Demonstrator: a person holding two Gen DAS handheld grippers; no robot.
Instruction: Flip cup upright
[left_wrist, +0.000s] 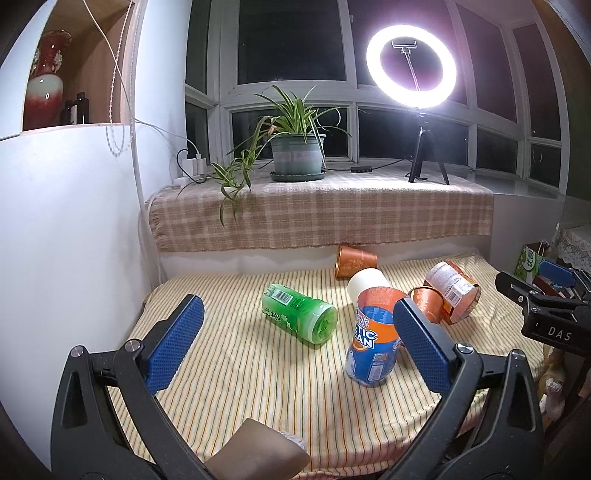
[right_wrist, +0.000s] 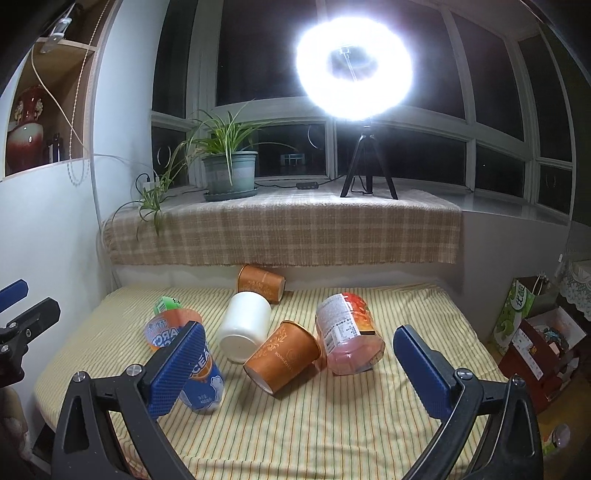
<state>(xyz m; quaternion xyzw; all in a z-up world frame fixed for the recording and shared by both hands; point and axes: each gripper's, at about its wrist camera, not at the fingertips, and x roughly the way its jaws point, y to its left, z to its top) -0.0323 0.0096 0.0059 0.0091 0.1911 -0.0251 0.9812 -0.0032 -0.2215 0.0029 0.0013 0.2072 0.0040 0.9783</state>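
Note:
Several cups lie on a striped cloth (left_wrist: 240, 376). A blue-and-orange cup (left_wrist: 373, 339) stands tilted with its mouth up, beside my left gripper's right finger (left_wrist: 421, 347); it also shows in the right wrist view (right_wrist: 199, 373). A green cup (left_wrist: 299, 315) lies on its side between the left fingers, farther off. A white cup (right_wrist: 245, 326), two orange cups (right_wrist: 284, 354) (right_wrist: 260, 282) and a pink cup (right_wrist: 347, 338) lie on their sides. My left gripper (left_wrist: 299, 347) is open and empty. My right gripper (right_wrist: 295, 369) is open and empty, above the near orange cup.
A checked cloth covers the windowsill (left_wrist: 321, 210) behind the table, with a potted plant (left_wrist: 295, 155) and a ring light on a tripod (left_wrist: 413, 70). A white wall (left_wrist: 74, 221) is at the left. Boxes and bags (right_wrist: 532, 332) stand at the right.

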